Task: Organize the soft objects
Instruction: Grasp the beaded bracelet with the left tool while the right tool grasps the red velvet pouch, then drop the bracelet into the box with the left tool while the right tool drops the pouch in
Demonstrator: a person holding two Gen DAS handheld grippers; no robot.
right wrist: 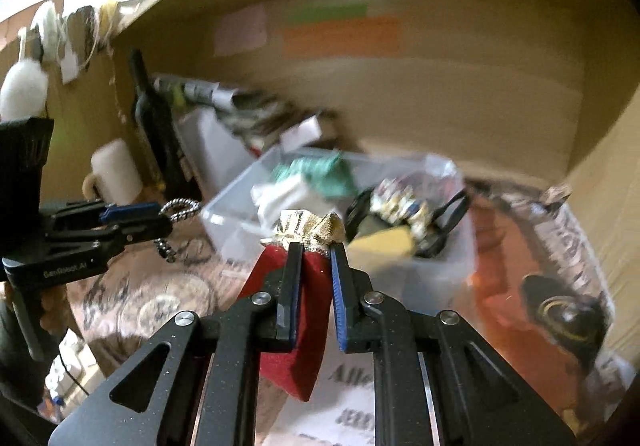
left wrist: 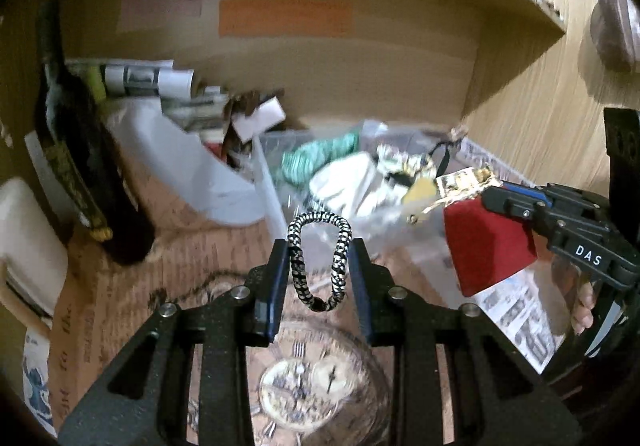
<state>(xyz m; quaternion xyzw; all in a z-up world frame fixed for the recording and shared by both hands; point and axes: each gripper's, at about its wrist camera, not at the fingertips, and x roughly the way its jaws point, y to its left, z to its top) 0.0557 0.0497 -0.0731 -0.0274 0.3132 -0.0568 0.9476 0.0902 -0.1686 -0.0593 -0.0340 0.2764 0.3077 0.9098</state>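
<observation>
Wooden shelving closes in the scene, with a cluttered, paper-lined counter (left wrist: 132, 266) beneath it, and a clear plastic bin (right wrist: 436, 266) stands toward the back as the landmark.

Inside the bin lie a green-and-white knitted bundle (left wrist: 316, 157), white cloth and a tangle of small trinkets.

Just in front of the bin, the left gripper (left wrist: 320, 254) is narrowed on a black-and-white braided cord loop (left wrist: 320, 258). The loop stands upright between the fingers, its long axis vertical, its curved top pointing up and toward the bin, its knotted end hanging low.

To the right of the bin's front edge in the left wrist view, the right gripper (right wrist: 314, 266) is closed on a red velvet pouch (right wrist: 304, 326) with a gold gathered mouth (right wrist: 312, 226). The pouch's long axis runs along the fingers, mouth aimed at the bin, pointed bottom hanging back toward the camera.

Both things look light and limp. The cord is likely to sag and swing, so a grip across both strands near mid-length seems sound. The velvet should compress and may slide; pinching just below the gathered neck, as now, seems the firmest hold.

A dark bottle (left wrist: 80, 165) stands well left of the bin.
</observation>
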